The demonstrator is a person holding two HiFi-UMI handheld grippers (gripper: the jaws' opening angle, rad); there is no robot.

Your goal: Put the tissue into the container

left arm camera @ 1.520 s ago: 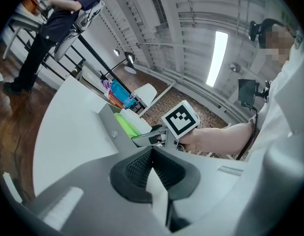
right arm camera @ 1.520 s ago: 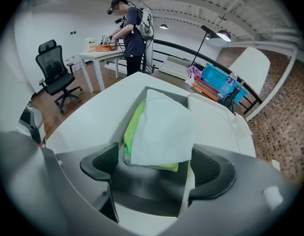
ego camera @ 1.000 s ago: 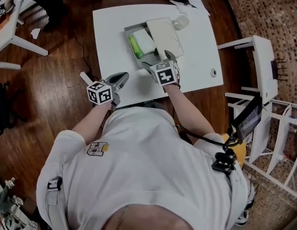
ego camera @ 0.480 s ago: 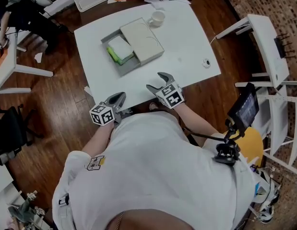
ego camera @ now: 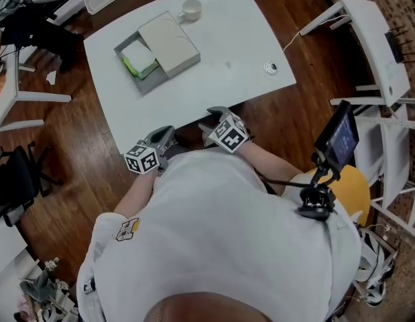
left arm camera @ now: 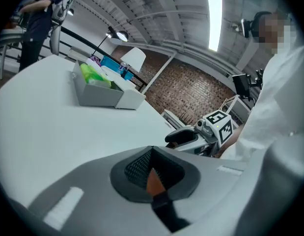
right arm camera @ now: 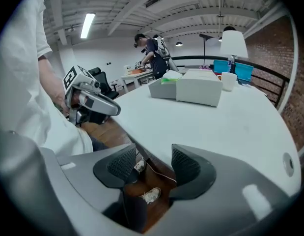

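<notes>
We note: table [ego camera: 220, 59] white, smooth, matt. We see floor [ego camera: 73, 173] of dark wood boards with slight gloss. We read container [ego camera: 148, 84] as grey matt plastic, lid [ego camera: 168, 42] white, matt too. We find tissue pack [ego camera: 137, 59] green-and-white, material unclear. We see left gripper [left arm camera: 152, 151] with smooth grey matt shell, pads [left arm camera: 137, 166] black, finely ribbed. Person's shirt [ego camera: 220, 233] white cloth; wall [left arm camera: 191, 90] rough brick.

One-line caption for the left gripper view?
Left gripper shut and empty at the white table's near edge; the gray container holding the tissue stands far across it.
</notes>
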